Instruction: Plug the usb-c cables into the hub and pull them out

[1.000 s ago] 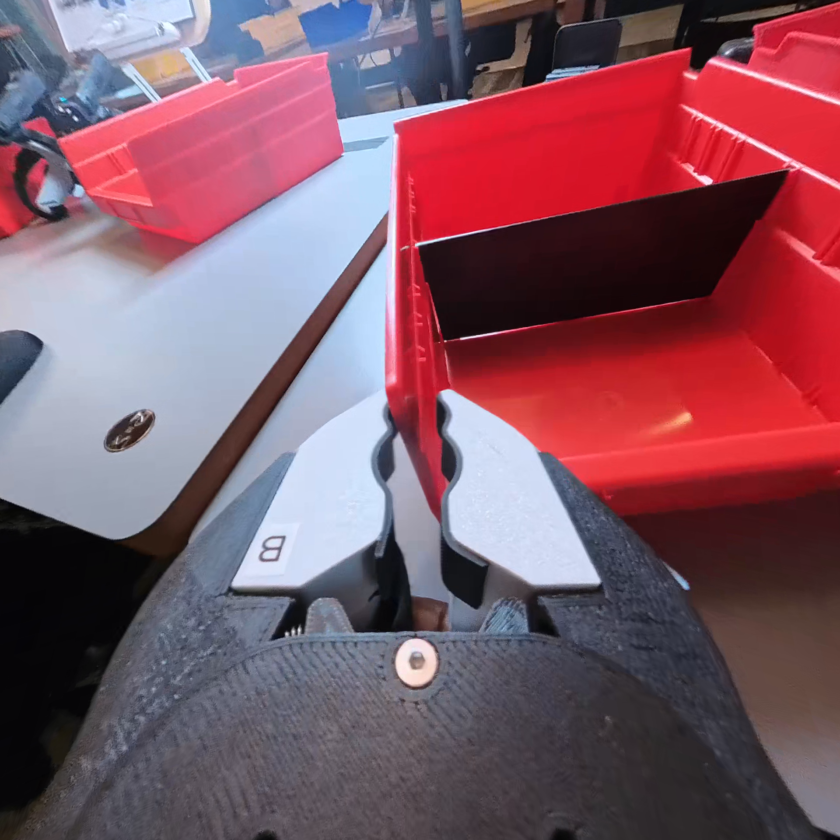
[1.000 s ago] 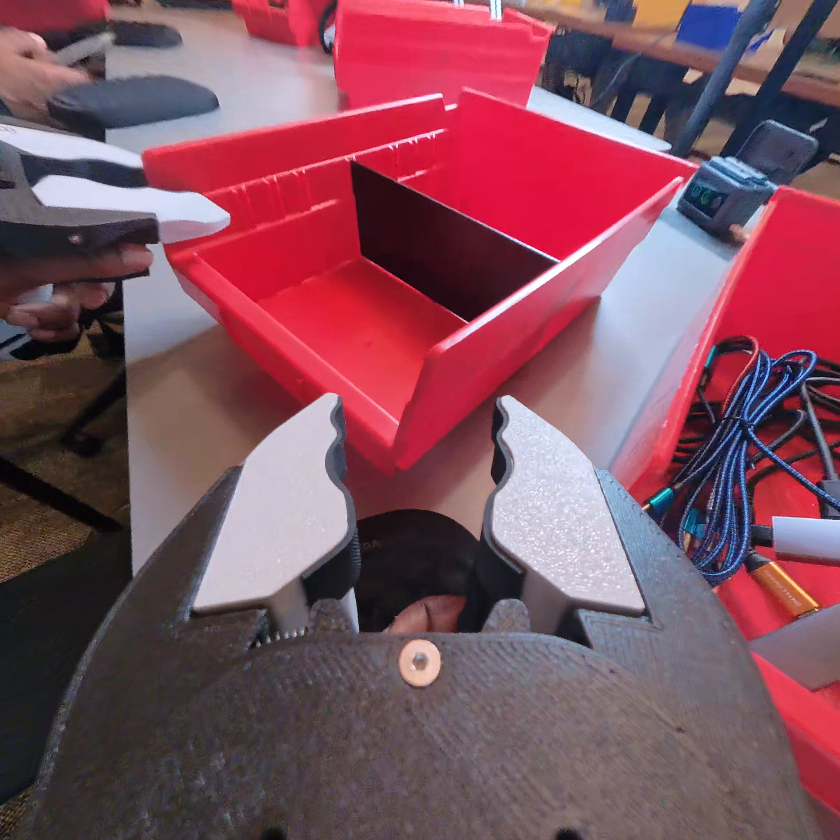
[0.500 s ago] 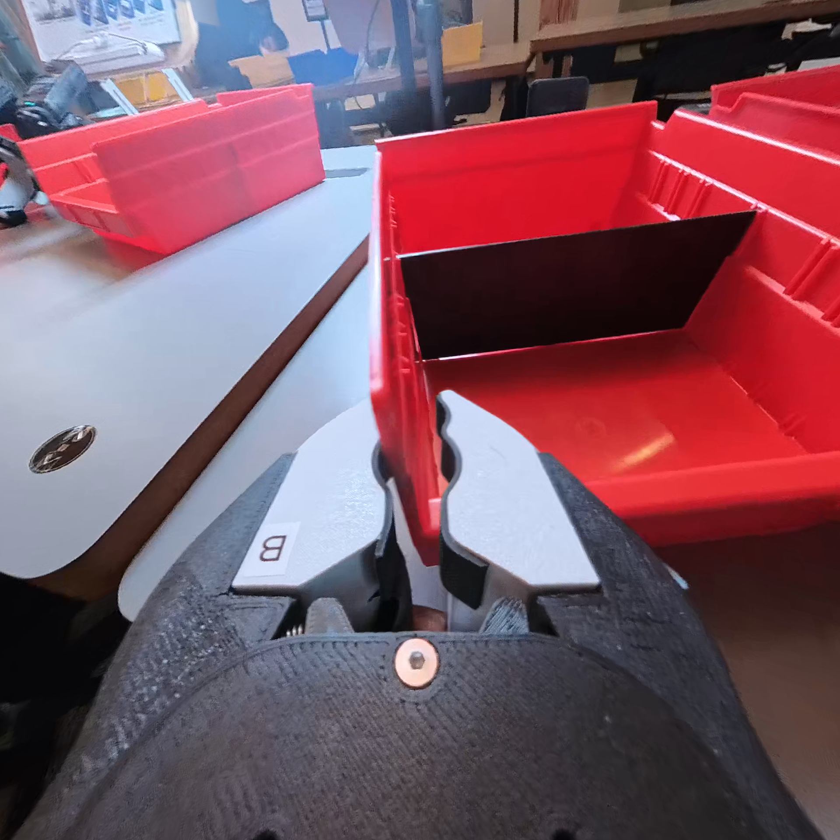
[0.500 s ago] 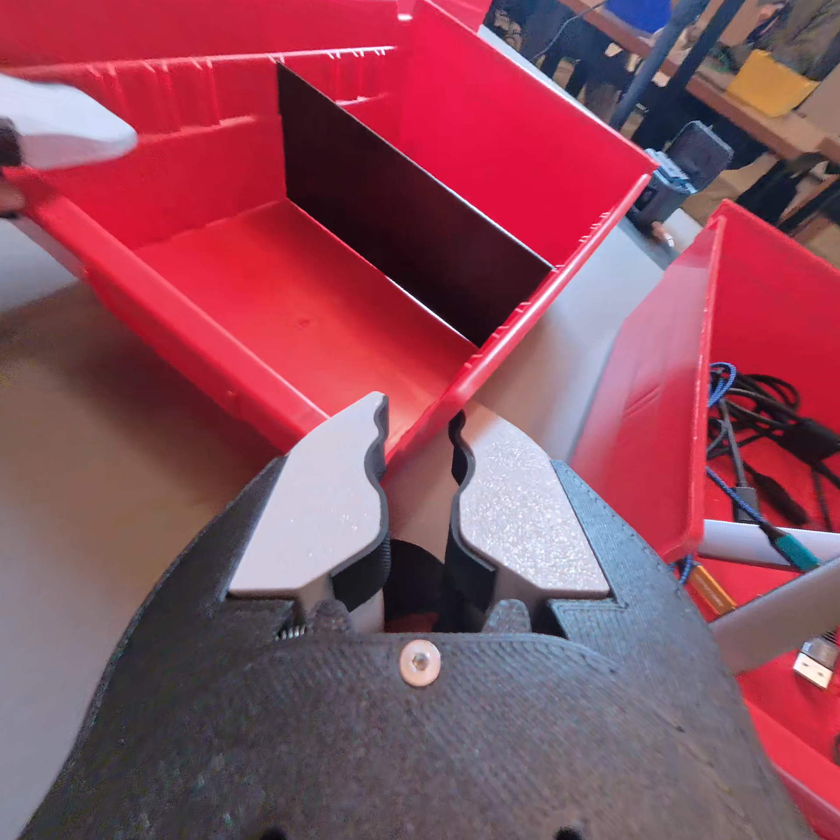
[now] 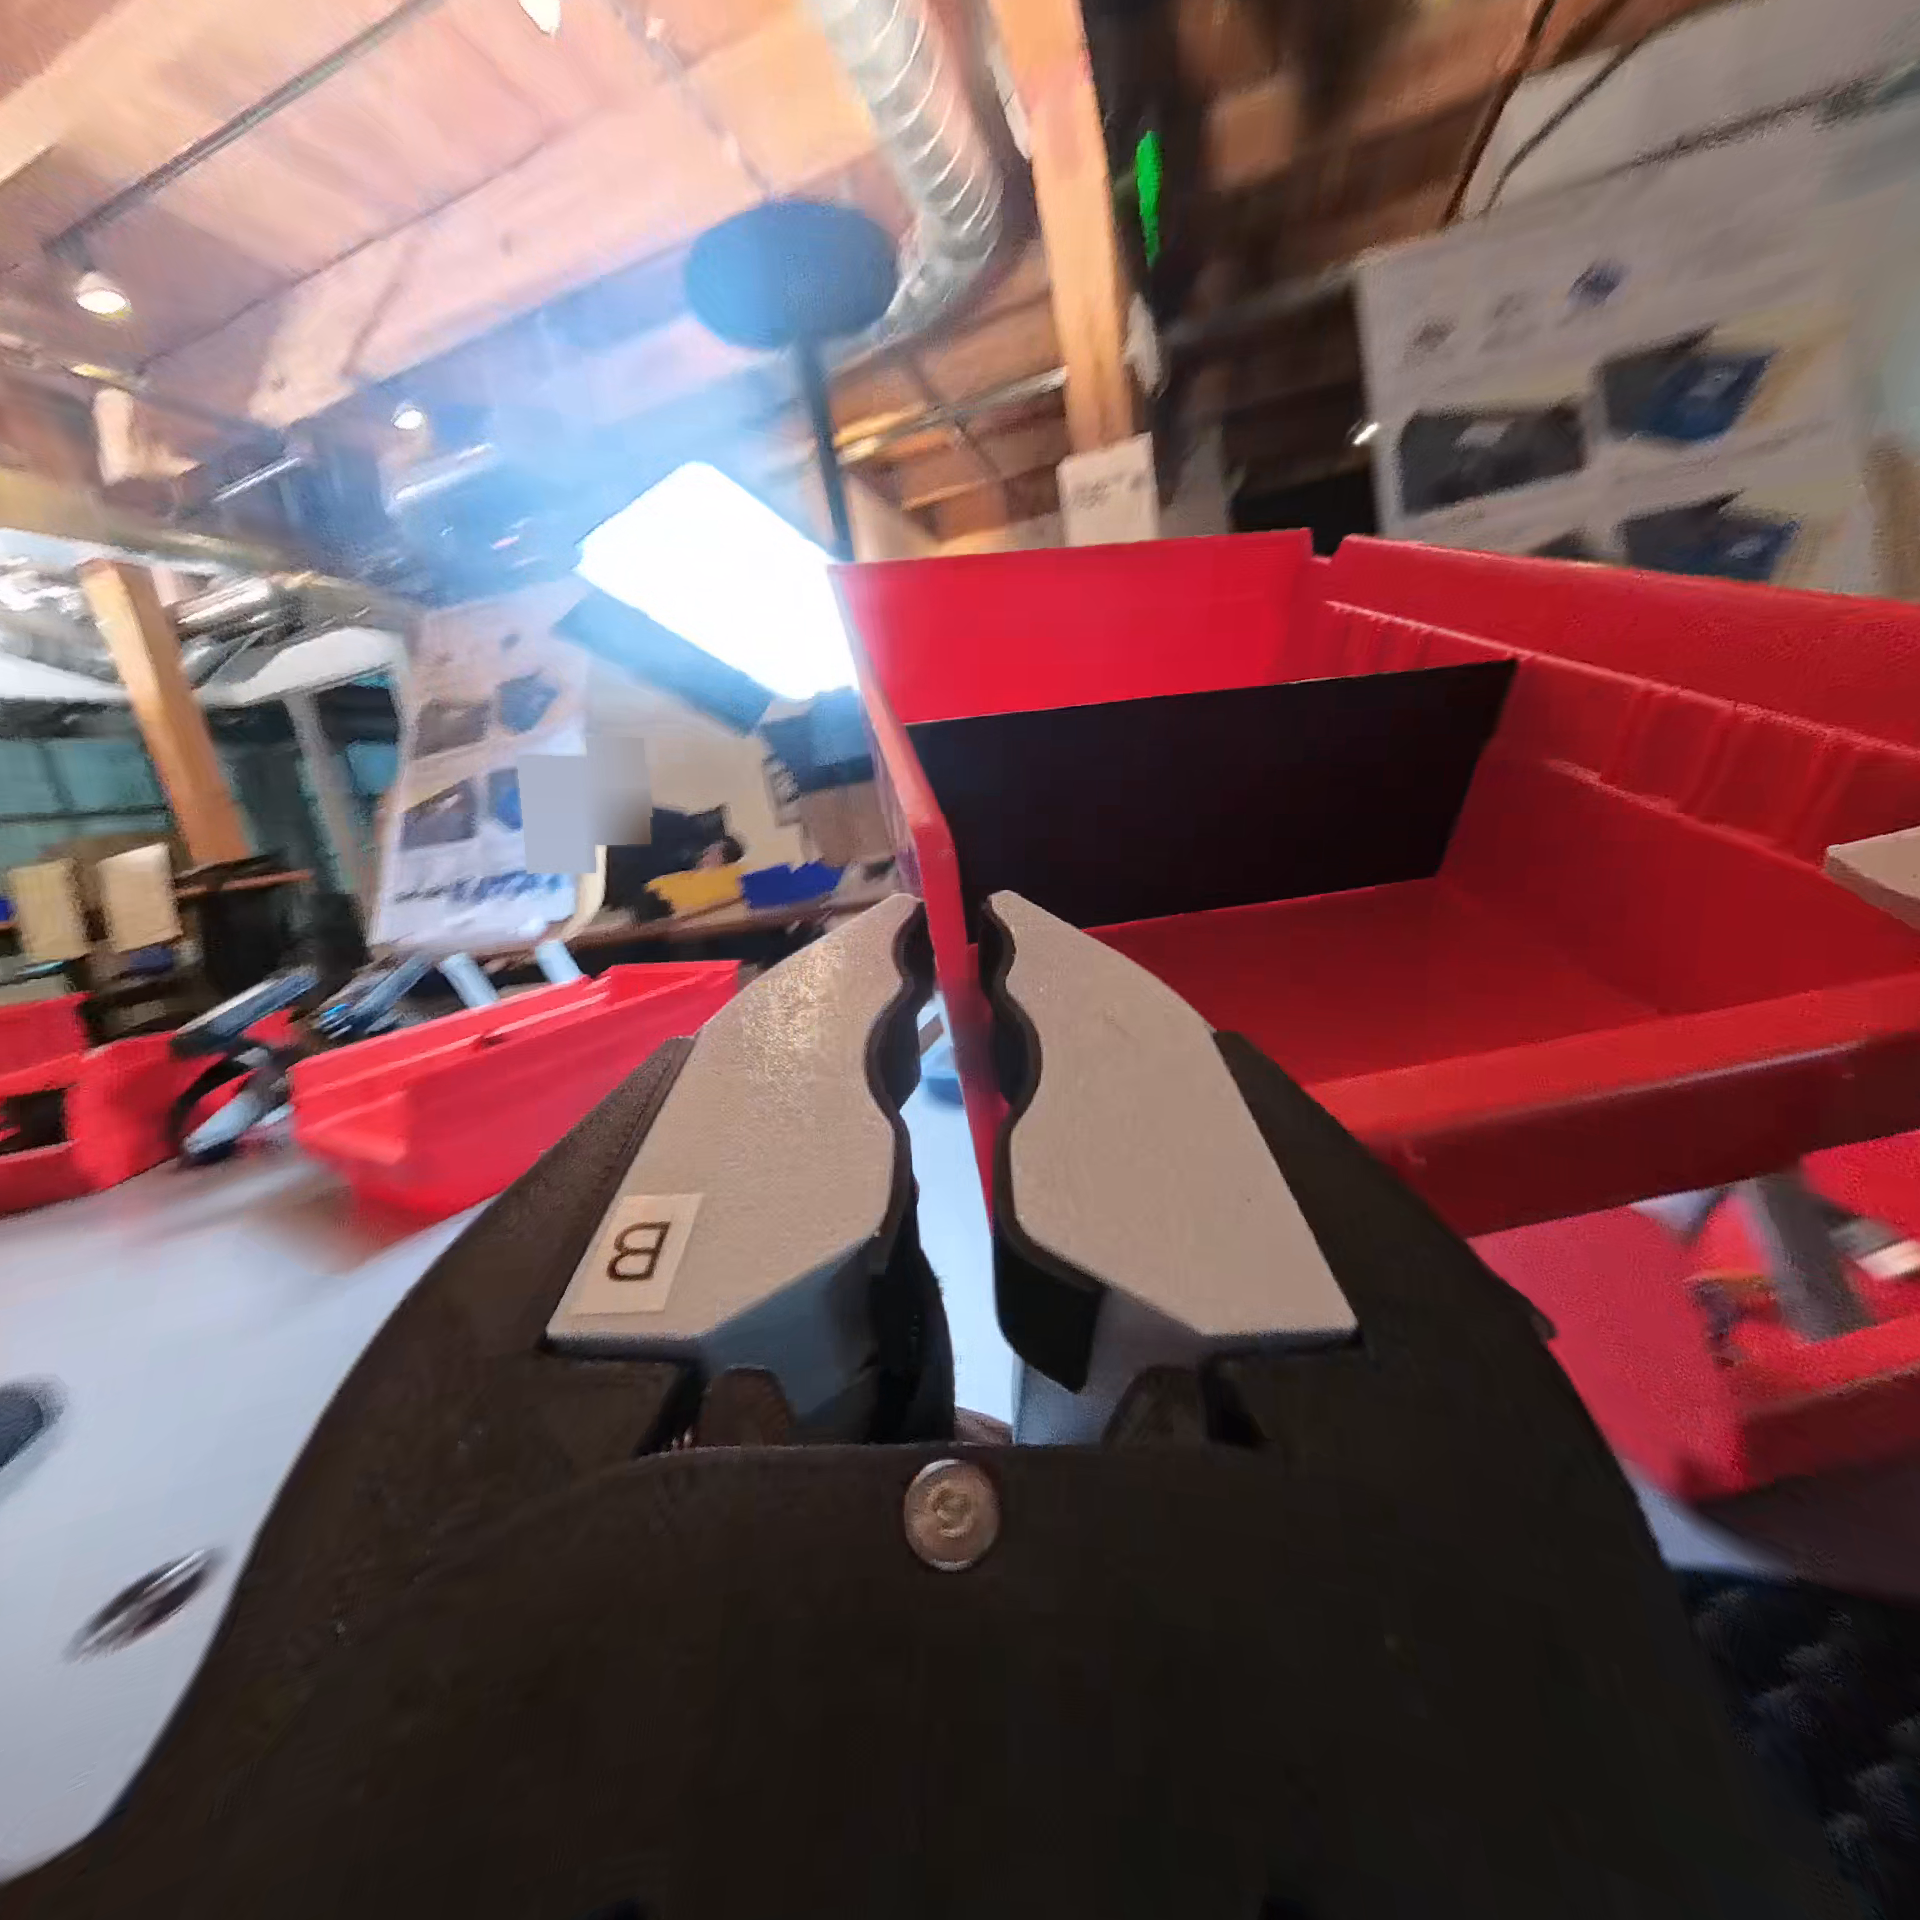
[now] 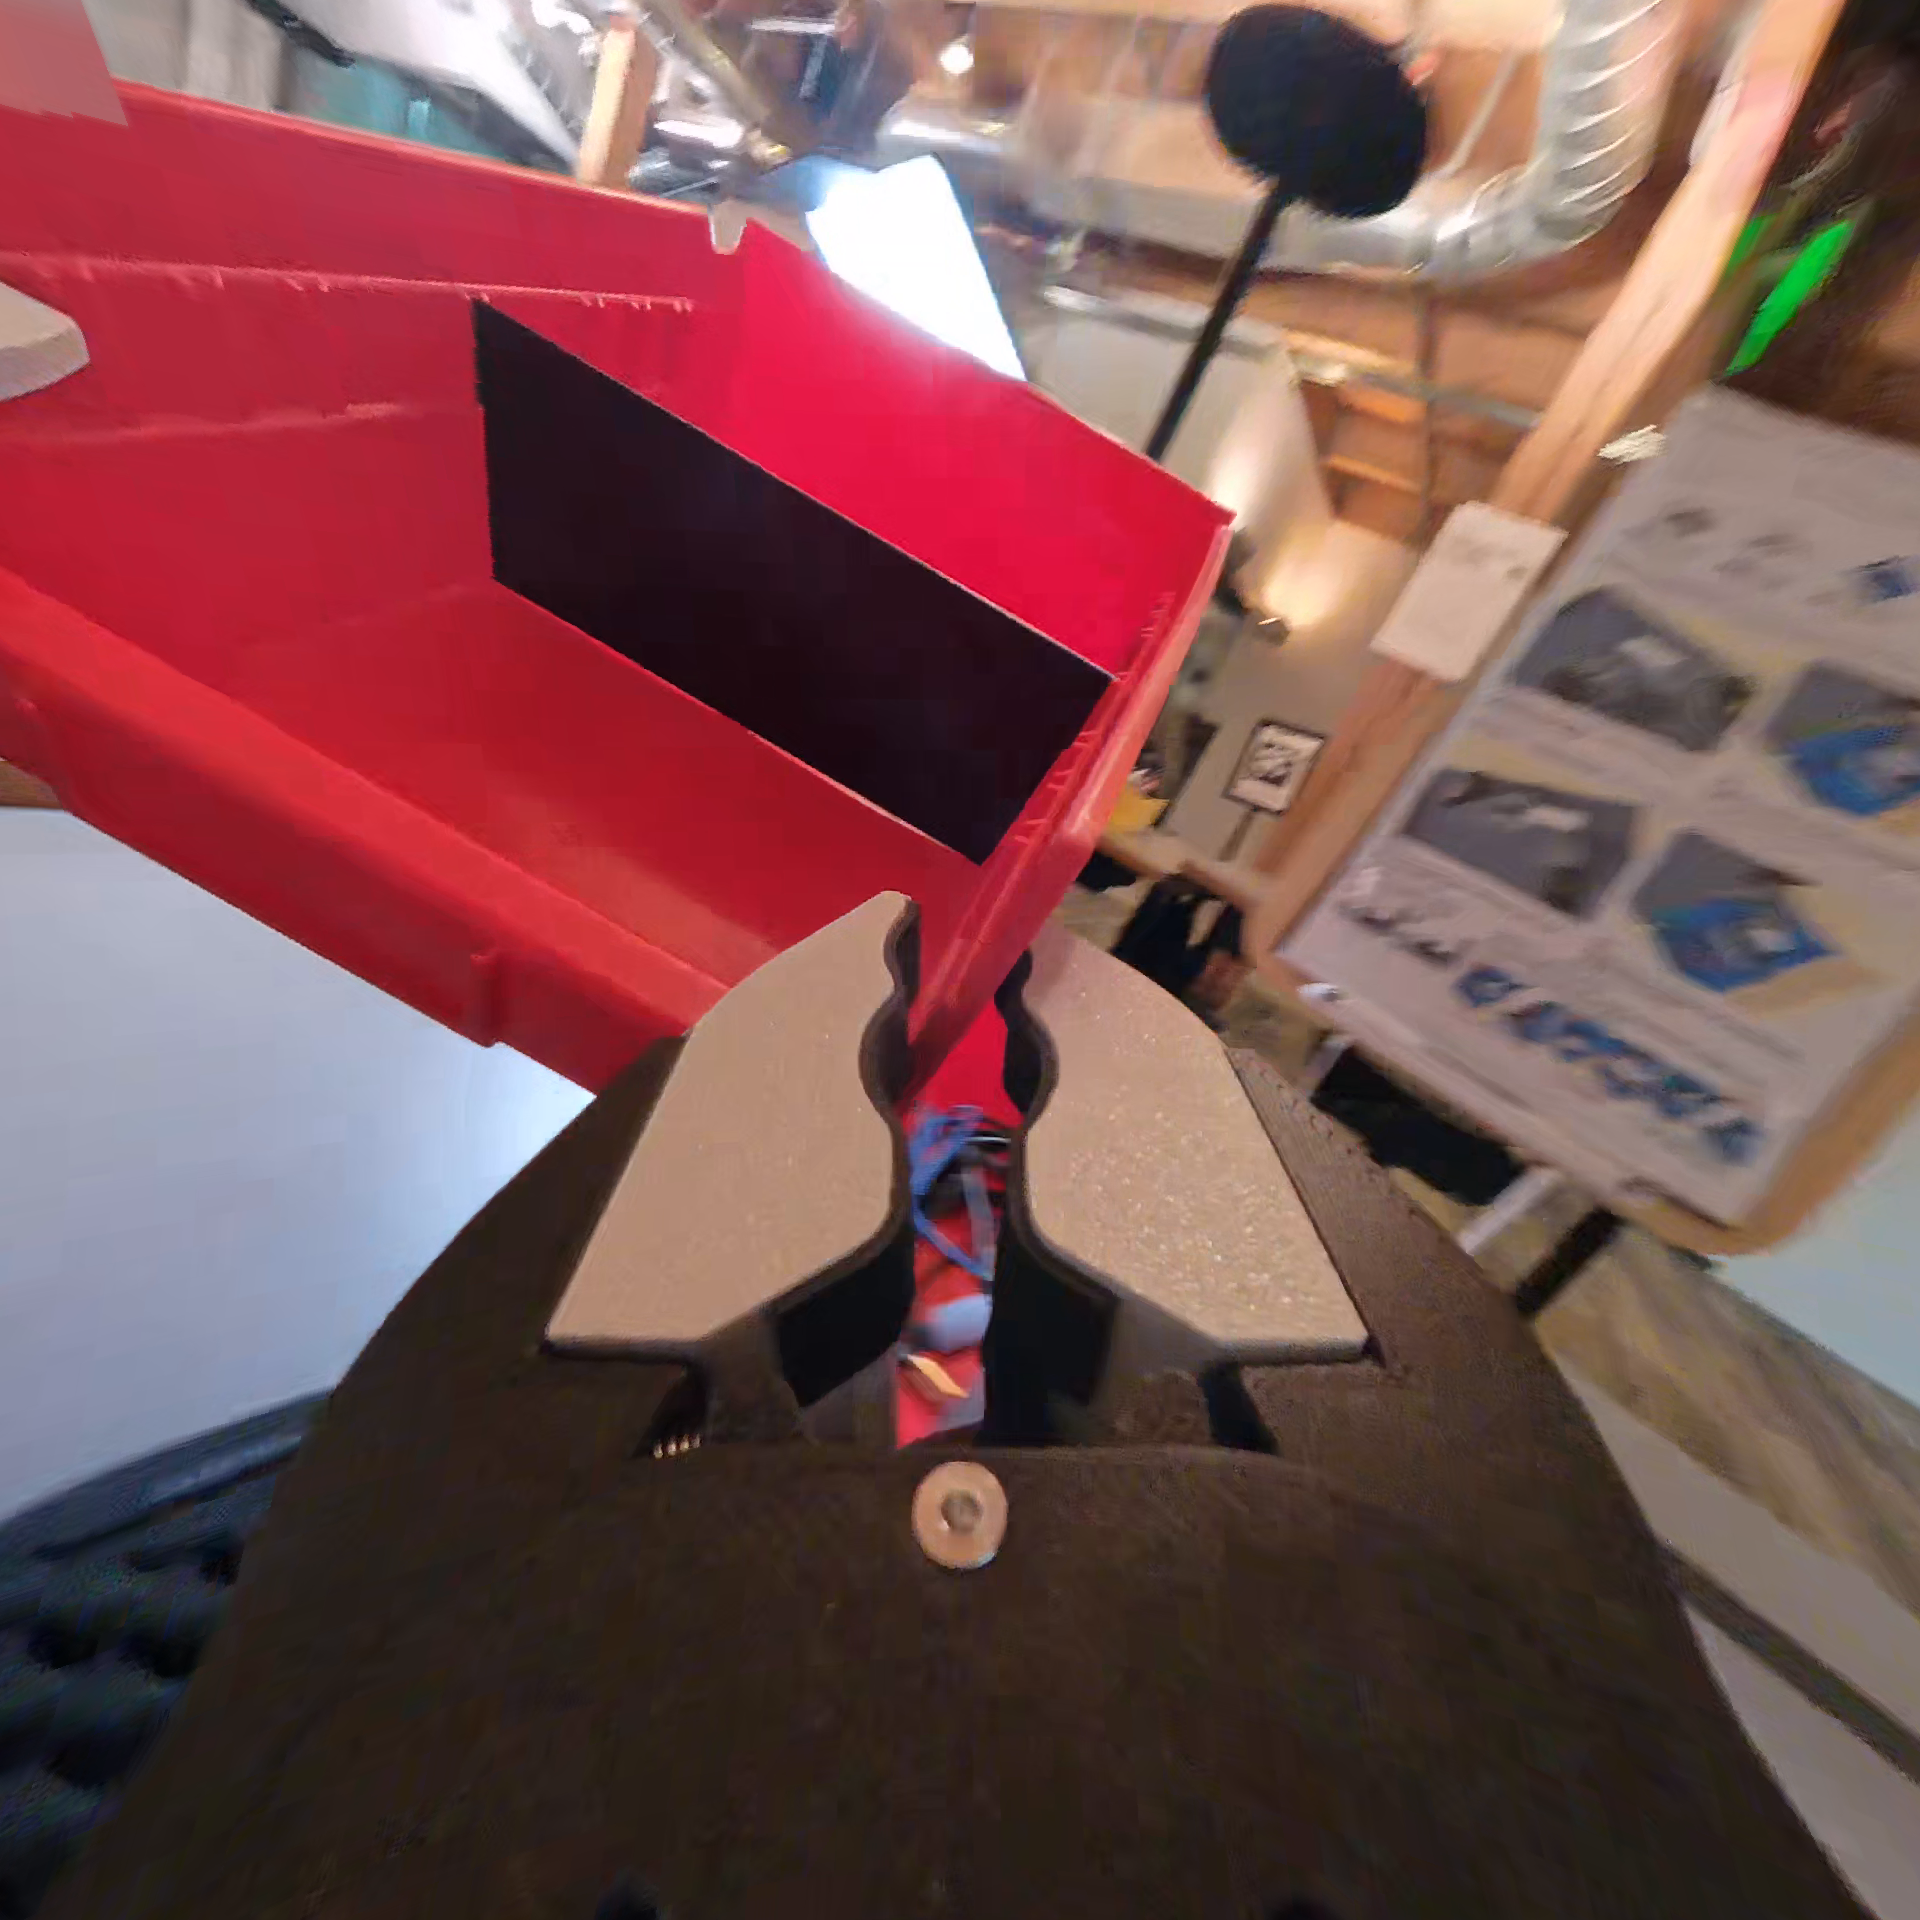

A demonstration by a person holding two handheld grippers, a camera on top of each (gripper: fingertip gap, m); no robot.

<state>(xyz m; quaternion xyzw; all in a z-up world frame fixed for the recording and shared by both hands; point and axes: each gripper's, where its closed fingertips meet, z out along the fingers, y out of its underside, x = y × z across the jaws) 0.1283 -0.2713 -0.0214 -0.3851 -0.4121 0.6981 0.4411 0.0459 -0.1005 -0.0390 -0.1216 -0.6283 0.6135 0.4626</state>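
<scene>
An empty red bin with a black divider hangs in the air, tilted, between my two grippers. My left gripper is shut on the bin's left side wall, which stands pressed between its pads. My right gripper is shut on the bin's right side wall; the divider shows there too. Each view shows the other gripper's finger on the far wall, in the left wrist view and in the right wrist view. Blue braided cables show below, between the right fingers. No hub is in view.
A second red bin sits low at the right, under the lifted one. More red bins stand on the white table to the left. A dark stand with a round head and poster boards are behind. Some 20 cm of space lies between my two pairs of fingers.
Both grippers closed on the red bin's opposite side walls and raised it off the table. Both views swung upward toward the ceiling.
</scene>
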